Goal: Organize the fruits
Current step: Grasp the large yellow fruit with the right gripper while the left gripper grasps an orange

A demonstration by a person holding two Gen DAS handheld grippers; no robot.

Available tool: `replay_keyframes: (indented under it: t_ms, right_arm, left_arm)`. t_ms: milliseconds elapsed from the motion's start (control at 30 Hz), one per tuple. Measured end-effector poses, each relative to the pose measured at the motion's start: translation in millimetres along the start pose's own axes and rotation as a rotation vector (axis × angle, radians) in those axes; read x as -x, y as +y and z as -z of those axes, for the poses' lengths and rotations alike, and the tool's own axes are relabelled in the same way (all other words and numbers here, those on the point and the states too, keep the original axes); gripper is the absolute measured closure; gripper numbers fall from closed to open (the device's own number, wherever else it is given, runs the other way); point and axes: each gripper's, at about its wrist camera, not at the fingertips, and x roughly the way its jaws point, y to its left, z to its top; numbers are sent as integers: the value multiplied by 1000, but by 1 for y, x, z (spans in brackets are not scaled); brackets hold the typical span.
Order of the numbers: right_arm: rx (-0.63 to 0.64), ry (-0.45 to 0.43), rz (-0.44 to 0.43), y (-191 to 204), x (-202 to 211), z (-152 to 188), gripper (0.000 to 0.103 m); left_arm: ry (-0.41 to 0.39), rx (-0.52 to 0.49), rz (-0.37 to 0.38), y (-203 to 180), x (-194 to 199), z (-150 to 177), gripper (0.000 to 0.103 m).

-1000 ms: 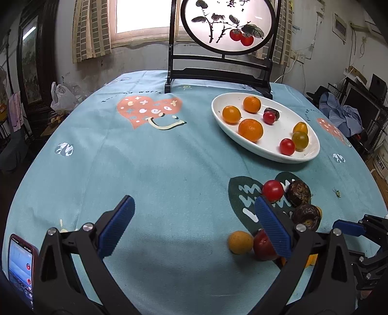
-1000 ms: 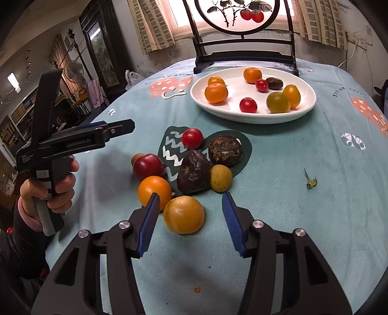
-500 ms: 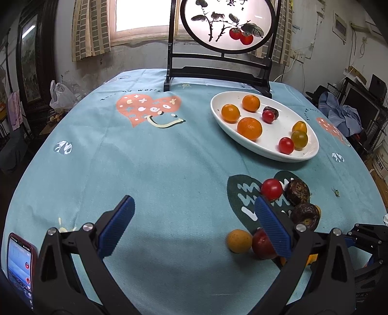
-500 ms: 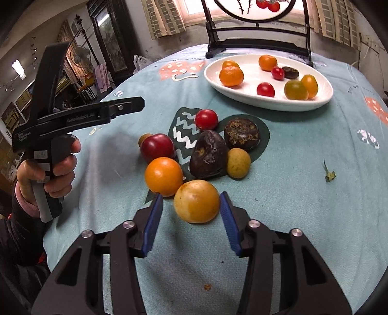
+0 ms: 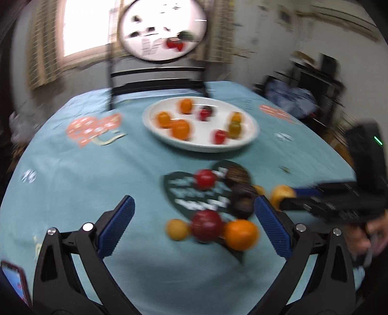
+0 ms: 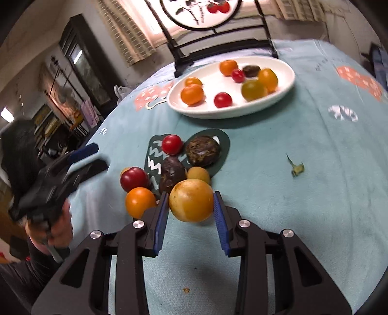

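My right gripper [image 6: 190,201] is shut on a large yellow-orange fruit [image 6: 191,200] at the near edge of a fruit cluster. Behind it lie an orange [image 6: 140,201], a dark red fruit [image 6: 134,178], two dark wrinkled fruits [image 6: 171,173], a small yellow fruit [image 6: 198,175] and a red tomato [image 6: 172,144]. A white oval plate [image 6: 286,82] farther back holds several fruits. My left gripper [image 5: 194,226] is open and empty above the cloth, near the orange [image 5: 240,234] and dark red fruit [image 5: 206,225]. The right gripper with its yellow fruit [image 5: 282,194] shows at the right of the left wrist view.
A round table with a teal cloth [image 6: 315,169]. A dark stand with a round painted screen [image 6: 201,12] is behind the plate. A small green stem scrap [image 6: 297,168] lies to the right. A phone [image 5: 14,281] lies at the near left.
My right gripper moved forward and closed on the yellow-orange fruit. The left wrist view has swung right and is blurred with motion; its jaws stay open.
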Motion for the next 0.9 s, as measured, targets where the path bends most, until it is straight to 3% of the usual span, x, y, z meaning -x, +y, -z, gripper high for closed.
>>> replay_keyframes:
  t_ms: [100,267,400,600,800,900]
  right_arm:
    - [-3,11,13,-1,-1,1,66]
    - [-7,16,21,-2,-2,1,66]
    - [-7,18,23,-2,-1,1,66]
    - [4,10,29,0,1,1,66]
    - [6,13,33,0,1,2,66]
    - [13,11,26,1,2,2,66]
  left_arm:
    - [48,-107,118,-26,-1,10,2]
    - [124,-145,157,-40,-12,21,5]
    - [193,-100,235,-34,-19,23,32]
    - [200,-89,185,-31,-28,23,41]
    - [215,-147,51,-42,-50,18,49]
    - [228,-150,25,-39,-54,19,57]
